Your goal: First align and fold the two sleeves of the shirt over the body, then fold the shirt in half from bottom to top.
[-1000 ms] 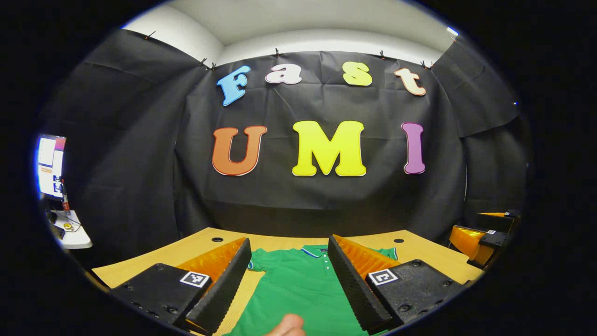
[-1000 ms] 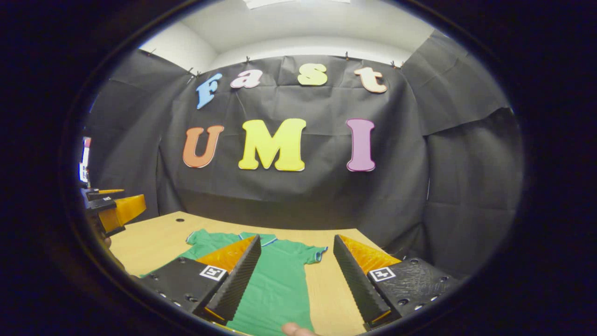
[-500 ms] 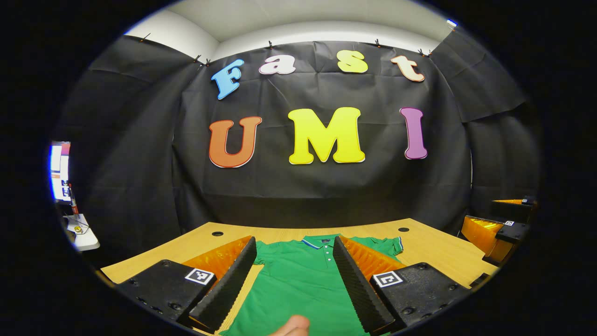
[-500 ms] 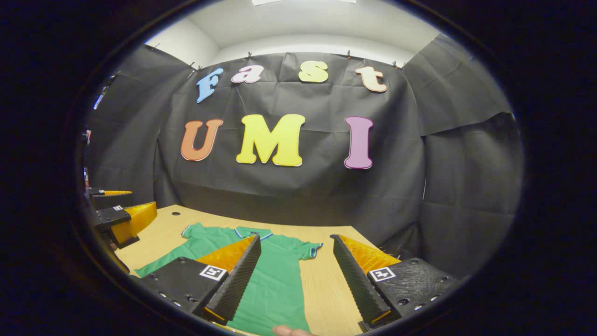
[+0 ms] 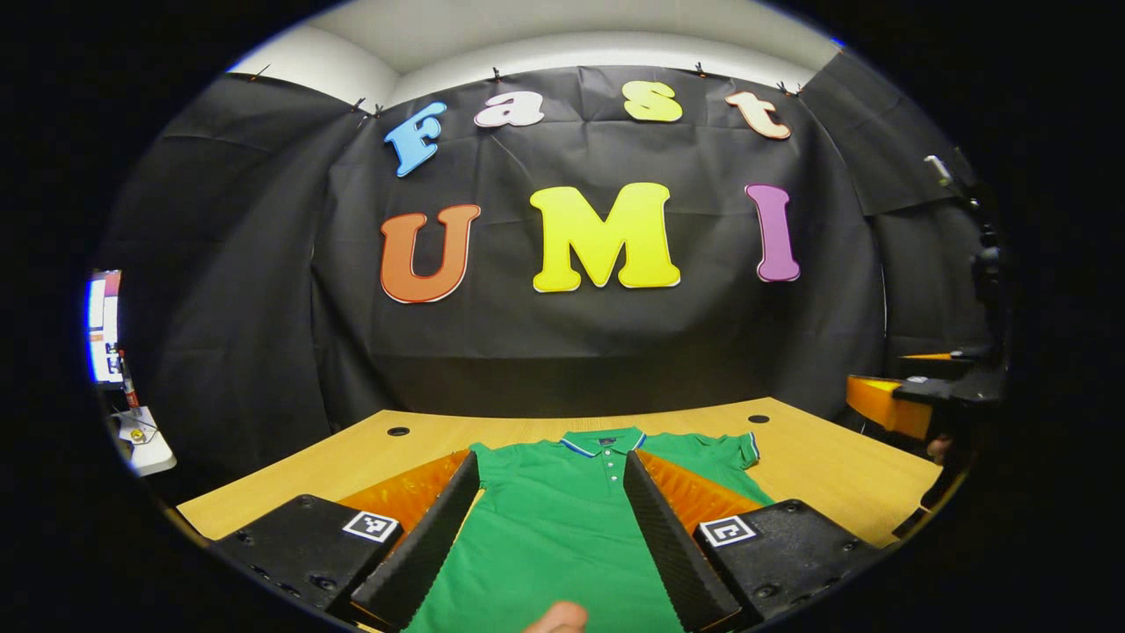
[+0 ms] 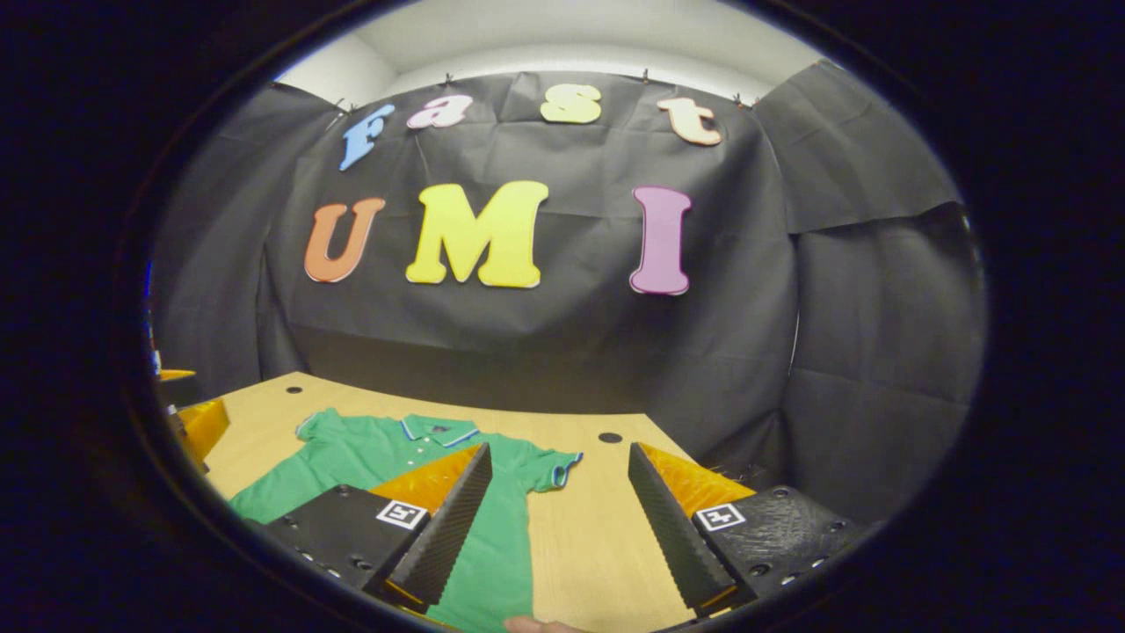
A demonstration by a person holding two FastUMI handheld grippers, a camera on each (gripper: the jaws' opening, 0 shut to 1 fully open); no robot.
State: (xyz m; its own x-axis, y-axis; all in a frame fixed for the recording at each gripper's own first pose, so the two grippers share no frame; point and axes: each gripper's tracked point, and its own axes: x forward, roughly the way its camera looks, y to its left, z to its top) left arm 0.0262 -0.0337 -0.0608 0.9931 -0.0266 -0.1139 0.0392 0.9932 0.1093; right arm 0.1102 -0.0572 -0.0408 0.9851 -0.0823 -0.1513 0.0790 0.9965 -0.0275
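On table (image 5: 817, 475): green shirt (image 5: 554, 527) flat, chest mark too small to read; left gripper (image 5: 545, 536), right gripper (image 6: 549, 519) both apart.

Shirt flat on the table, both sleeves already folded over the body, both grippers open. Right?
Not quite. The sleeves are not folded: in the right gripper view the right sleeve sticks out from the shirt onto the table. Rest holds.

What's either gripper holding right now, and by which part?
Nothing. The left gripper and right gripper are both open above the green shirt, which lies flat on the table.
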